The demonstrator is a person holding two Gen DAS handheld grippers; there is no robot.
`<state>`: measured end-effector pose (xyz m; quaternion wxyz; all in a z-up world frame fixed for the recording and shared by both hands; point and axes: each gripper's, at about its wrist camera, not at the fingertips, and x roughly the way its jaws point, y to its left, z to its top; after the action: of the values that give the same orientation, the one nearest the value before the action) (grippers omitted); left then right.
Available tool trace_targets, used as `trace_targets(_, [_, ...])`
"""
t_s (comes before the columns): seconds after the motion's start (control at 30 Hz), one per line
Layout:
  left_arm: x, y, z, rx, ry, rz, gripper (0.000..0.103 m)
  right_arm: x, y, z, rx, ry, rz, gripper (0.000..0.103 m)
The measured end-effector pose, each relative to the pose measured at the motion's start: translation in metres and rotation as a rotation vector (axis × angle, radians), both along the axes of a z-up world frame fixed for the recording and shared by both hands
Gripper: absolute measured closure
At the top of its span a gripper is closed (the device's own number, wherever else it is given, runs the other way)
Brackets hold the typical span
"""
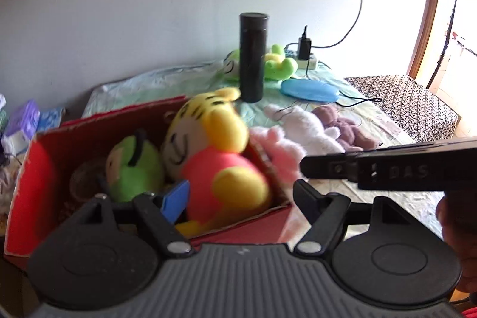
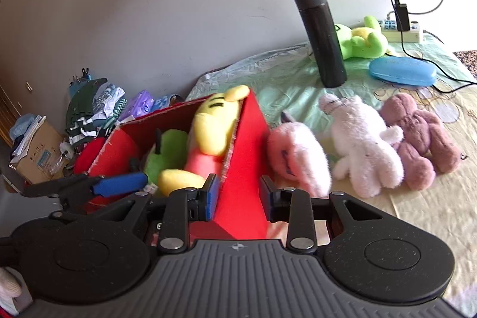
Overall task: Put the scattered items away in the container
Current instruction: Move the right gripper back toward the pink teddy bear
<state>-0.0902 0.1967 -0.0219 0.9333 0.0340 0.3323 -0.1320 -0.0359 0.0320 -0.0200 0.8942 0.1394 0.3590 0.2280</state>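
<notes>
A red cardboard box (image 1: 26, 184) (image 2: 247, 139) sits on the bed. In it lie a yellow tiger plush in a pink shirt (image 1: 208, 148) (image 2: 213, 127) and a green plush (image 1: 134, 166) (image 2: 167, 154). My left gripper (image 1: 241, 198) is open, its jaws either side of the tiger's body over the box. My right gripper (image 2: 238, 198) is open and empty, straddling the box's right wall. It shows as a black bar in the left wrist view (image 1: 387, 166). On the bed lie a pink plush (image 2: 298, 157), a white plush (image 2: 363, 145) and a mauve plush (image 2: 417, 139).
A tall black flask (image 2: 322, 37) stands behind the plush toys, with a green frog plush (image 2: 360, 37), a blue case (image 2: 402, 70) and a power strip (image 2: 402, 29) with cables beyond. Clothes and a carton (image 2: 38, 151) lie on the floor at left.
</notes>
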Motion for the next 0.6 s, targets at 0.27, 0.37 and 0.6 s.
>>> trace_targets(0.27, [-0.009, -0.051, -0.007, 0.085, -0.052, 0.068, 0.017, -0.003, -0.047, -0.011, 0.037, 0.058, 0.025, 0.069])
trace_targets(0.37, [-0.016, -0.063, -0.005, 0.108, -0.096, 0.103, 0.022, -0.003, -0.062, -0.013, 0.052, 0.067, 0.026, 0.069])
trace_targets(0.6, [-0.026, -0.094, -0.001, 0.112, -0.155, 0.062, 0.019, 0.008, -0.095, -0.026, 0.131, 0.136, -0.046, 0.069])
